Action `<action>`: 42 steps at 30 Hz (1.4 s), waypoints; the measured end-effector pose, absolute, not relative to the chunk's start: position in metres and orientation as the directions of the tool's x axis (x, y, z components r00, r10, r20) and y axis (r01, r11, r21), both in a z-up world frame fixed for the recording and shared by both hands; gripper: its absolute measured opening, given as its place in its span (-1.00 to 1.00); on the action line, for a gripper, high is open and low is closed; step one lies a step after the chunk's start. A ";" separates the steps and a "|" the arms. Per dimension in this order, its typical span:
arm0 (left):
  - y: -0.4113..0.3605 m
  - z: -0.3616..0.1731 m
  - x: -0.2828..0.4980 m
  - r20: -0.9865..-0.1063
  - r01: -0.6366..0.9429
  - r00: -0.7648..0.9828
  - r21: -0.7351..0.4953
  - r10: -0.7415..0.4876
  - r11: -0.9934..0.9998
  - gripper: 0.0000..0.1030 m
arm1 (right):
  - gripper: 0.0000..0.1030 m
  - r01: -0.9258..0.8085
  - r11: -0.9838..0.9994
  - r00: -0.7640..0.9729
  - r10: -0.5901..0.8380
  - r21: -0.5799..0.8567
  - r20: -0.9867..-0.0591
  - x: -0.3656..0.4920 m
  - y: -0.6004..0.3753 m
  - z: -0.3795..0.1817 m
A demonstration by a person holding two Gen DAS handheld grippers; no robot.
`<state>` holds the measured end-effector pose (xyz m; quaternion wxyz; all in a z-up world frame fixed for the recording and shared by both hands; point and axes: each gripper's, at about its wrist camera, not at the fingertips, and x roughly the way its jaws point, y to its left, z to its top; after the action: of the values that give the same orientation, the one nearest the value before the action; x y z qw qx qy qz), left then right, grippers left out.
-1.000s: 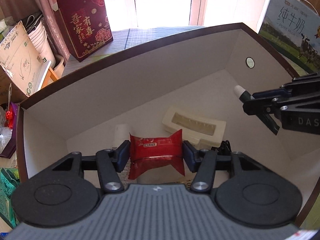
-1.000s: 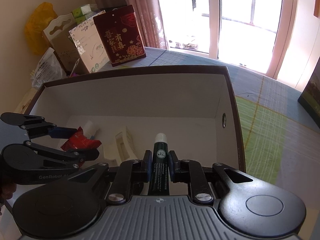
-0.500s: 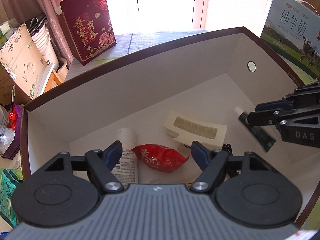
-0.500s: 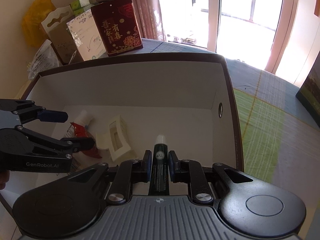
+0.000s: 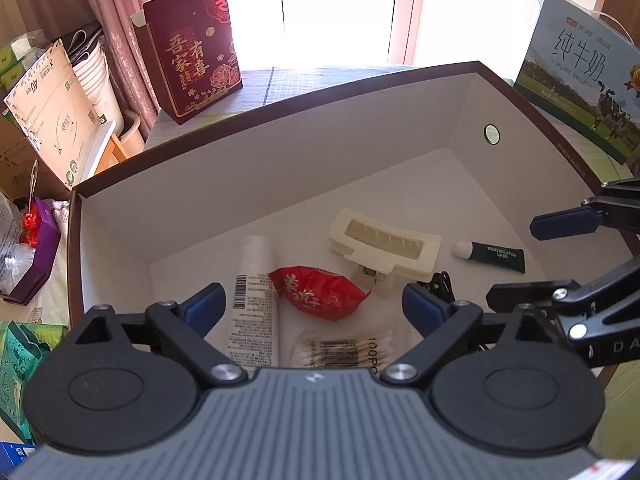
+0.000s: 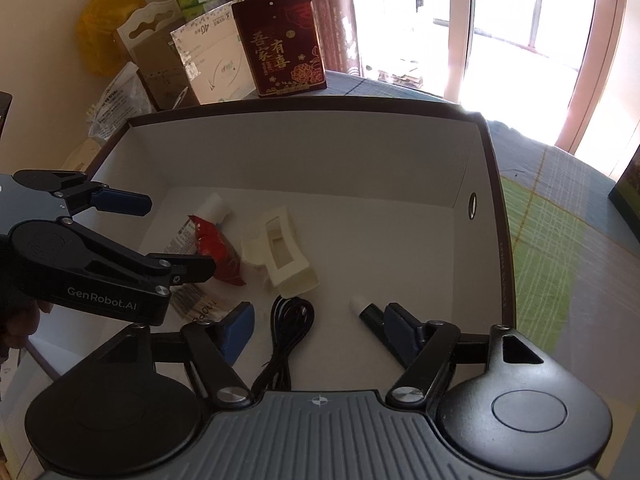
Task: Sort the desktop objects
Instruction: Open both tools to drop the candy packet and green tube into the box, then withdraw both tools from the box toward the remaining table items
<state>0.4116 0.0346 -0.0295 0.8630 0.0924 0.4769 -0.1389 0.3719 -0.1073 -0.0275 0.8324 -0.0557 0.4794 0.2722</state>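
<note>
**Both grippers spread over the box, items lying on its floor**

Left gripper (image 5: 314, 306), at the bottom of the left wrist view, has just been widening its jaws; they stand far apart with nothing pressed between the blue pads. Between and beyond them, on the floor of the box (image 5: 248, 168), lies the red packet (image 5: 320, 292), free of the pads. Just left of it lies a white tube (image 5: 254, 292), and below it, at lower centre, a pack of cotton swabs (image 5: 344, 350). A cream clip (image 5: 384, 242) sits right of centre, its near corner close to the packet.

Right gripper (image 6: 318, 330), at the bottom of the right wrist view, has also just been opening; its pads are apart and grip nothing. The dark green lip balm (image 5: 490, 254) lies flat on the box floor at the right of the left wrist view, white cap pointing left; in the right wrist view it lies beside the right-hand pad, partly hidden behind it. A coiled black cable (image 6: 290, 324) lies between that gripper's pads on the floor.

A dark red gift box (image 6: 280, 46) stands beyond the box at upper centre.
</note>
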 end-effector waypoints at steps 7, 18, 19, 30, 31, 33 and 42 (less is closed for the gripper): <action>0.038 -0.021 0.395 -0.847 0.297 0.516 0.032 -0.132 0.954 0.86 | 0.83 -0.509 0.847 0.419 0.396 0.150 -0.817 0.349 -0.109 -0.016; 0.043 0.009 0.363 -0.828 0.228 0.549 0.016 -0.115 0.973 0.92 | 0.96 -0.442 0.880 0.471 0.395 0.177 -0.789 0.323 -0.130 0.000; 0.043 0.012 0.360 -0.825 0.226 0.554 0.016 -0.115 0.974 0.93 | 0.96 -0.435 0.882 0.477 0.398 0.183 -0.784 0.321 -0.132 0.002; 0.043 0.042 0.318 -0.789 0.182 0.608 0.033 -0.086 0.983 0.95 | 0.96 -0.411 0.894 0.533 0.394 0.177 -0.749 0.293 -0.138 0.022; 0.043 0.044 0.314 -0.787 0.179 0.612 0.033 -0.085 0.983 0.95 | 0.96 -0.412 0.894 0.538 0.393 0.175 -0.746 0.290 -0.138 0.024; 0.043 0.048 0.305 -0.781 0.173 0.620 0.041 -0.076 0.984 0.95 | 0.96 -0.412 0.895 0.547 0.393 0.171 -0.739 0.282 -0.139 0.027; 0.042 0.060 0.263 -0.759 0.153 0.648 0.058 -0.056 0.987 0.95 | 0.96 -0.409 0.900 0.589 0.386 0.150 -0.710 0.246 -0.143 0.034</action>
<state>0.2628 0.0423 0.0601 0.9060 0.0583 0.4153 -0.0578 0.2458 -0.1427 0.0336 0.8911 -0.0147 0.3948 0.2230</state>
